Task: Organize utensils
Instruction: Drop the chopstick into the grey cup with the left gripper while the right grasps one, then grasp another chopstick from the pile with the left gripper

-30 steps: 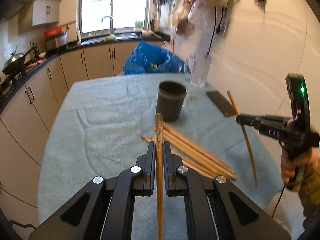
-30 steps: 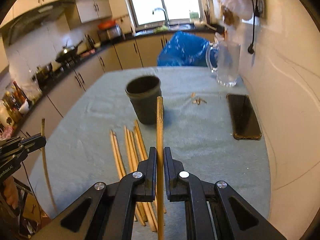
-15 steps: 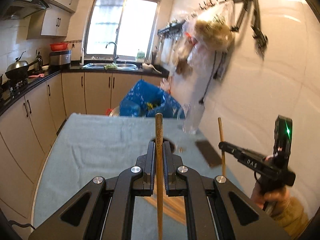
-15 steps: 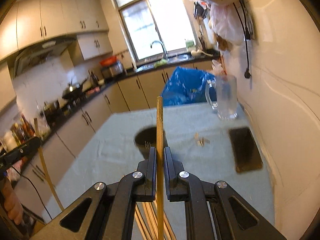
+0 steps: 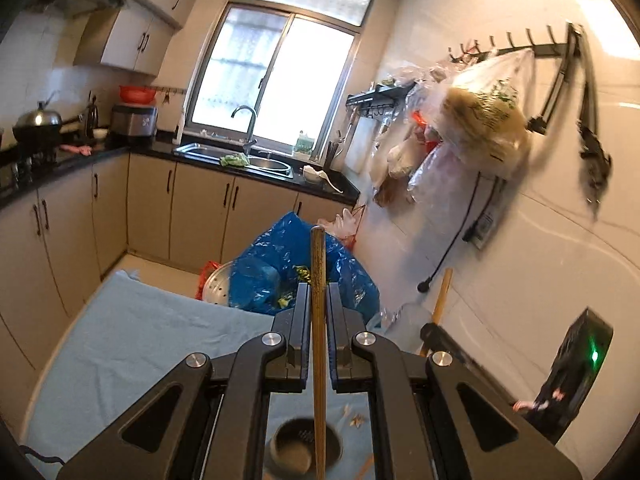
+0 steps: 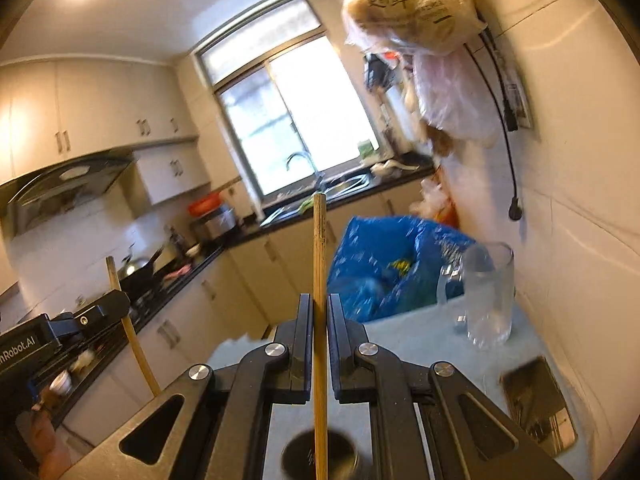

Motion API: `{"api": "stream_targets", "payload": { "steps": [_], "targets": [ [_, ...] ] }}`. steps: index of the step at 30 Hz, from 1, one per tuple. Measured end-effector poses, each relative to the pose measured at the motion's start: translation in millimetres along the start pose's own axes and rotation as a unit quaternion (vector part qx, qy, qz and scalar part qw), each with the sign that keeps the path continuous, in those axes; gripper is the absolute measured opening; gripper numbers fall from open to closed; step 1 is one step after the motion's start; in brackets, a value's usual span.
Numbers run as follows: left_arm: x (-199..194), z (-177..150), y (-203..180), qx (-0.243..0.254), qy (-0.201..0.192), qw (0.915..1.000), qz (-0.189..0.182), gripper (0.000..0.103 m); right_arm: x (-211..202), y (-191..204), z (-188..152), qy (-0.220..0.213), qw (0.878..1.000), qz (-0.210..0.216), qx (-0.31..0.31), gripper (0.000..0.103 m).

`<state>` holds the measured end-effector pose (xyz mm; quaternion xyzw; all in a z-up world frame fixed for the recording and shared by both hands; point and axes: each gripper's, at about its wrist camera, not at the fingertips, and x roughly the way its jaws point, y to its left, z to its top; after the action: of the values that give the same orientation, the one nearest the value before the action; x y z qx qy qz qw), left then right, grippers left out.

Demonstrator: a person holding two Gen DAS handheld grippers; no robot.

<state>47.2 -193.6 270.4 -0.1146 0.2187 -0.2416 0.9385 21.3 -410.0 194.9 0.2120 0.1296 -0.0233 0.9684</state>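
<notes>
The big desk with the light blue cloth (image 5: 132,340) lies under and ahead of both hand-held grippers, and its far edge stops just before a crinkly blue plastic bag (image 5: 272,268). A white tiled wall runs close along the right side, and there is open air in front.

The left hand-held gripper (image 5: 319,300) is closed tight on a long brown wooden chopstick (image 5: 318,264) that sticks up past its tips. A round dark cup (image 5: 298,446) stands on the desk right below it.

The right hand-held gripper (image 6: 319,312) pinches a light bamboo chopstick (image 6: 319,248) the same way, with the dark cup (image 6: 316,456) under it too. A clear glass jug (image 6: 486,296) and a flat black phone (image 6: 538,408) sit off to its right.

Both hand-held grippers tip a little downward, side by side.
</notes>
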Motion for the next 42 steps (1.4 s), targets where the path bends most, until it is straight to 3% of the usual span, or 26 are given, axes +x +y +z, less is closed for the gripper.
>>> {"api": "stream_targets", "payload": {
  "steps": [6, 9, 17, 20, 23, 25, 28, 34, 35, 38, 42],
  "targets": [
    [54, -7, 6, 0.014, -0.003, 0.9994, 0.032, 0.007, 45, -10, -14, 0.005, 1.000, -0.015, 0.013, 0.007],
    [75, -19, 9, 0.027, 0.017, 0.9987, 0.040, 0.007, 65, -11, -31, 0.028, 0.999, -0.019, 0.004, 0.007],
    [90, -40, 21, 0.025, 0.061, 0.9970, 0.041, 0.007, 74, -17, -60, 0.071, 0.997, -0.025, -0.015, 0.008],
    [84, -43, 23, 0.019, 0.067, 0.9965, 0.046, 0.008, 71, -15, -63, 0.082, 0.996, -0.029, -0.023, 0.010],
    [71, -43, 24, 0.016, 0.072, 0.9961, 0.048, 0.011, 63, -12, -62, 0.084, 0.995, -0.037, -0.030, 0.027],
    [58, -40, 28, 0.014, 0.070, 0.9961, 0.052, 0.016, 55, -10, -60, 0.081, 0.995, -0.038, -0.035, 0.030],
    [30, -35, 35, 0.004, 0.061, 0.9964, 0.060, 0.023, 33, -4, -53, 0.071, 0.996, -0.039, -0.045, 0.033],
    [-39, -49, 59, -0.015, 0.050, 0.9952, 0.083, 0.038, -26, -3, -59, 0.073, 0.995, -0.039, -0.060, 0.056],
    [-47, -54, 63, -0.016, 0.053, 0.9947, 0.087, 0.042, -38, -5, -68, 0.085, 0.993, -0.039, -0.066, 0.060],
    [-64, -82, 74, -0.023, 0.084, 0.9916, 0.096, 0.043, -55, -13, -96, 0.129, 0.988, -0.038, -0.079, 0.061],
    [-67, -139, 88, -0.038, 0.149, 0.9837, 0.093, 0.043, -66, -33, -153, 0.222, 0.970, -0.028, -0.096, 0.061]
  ]
}}
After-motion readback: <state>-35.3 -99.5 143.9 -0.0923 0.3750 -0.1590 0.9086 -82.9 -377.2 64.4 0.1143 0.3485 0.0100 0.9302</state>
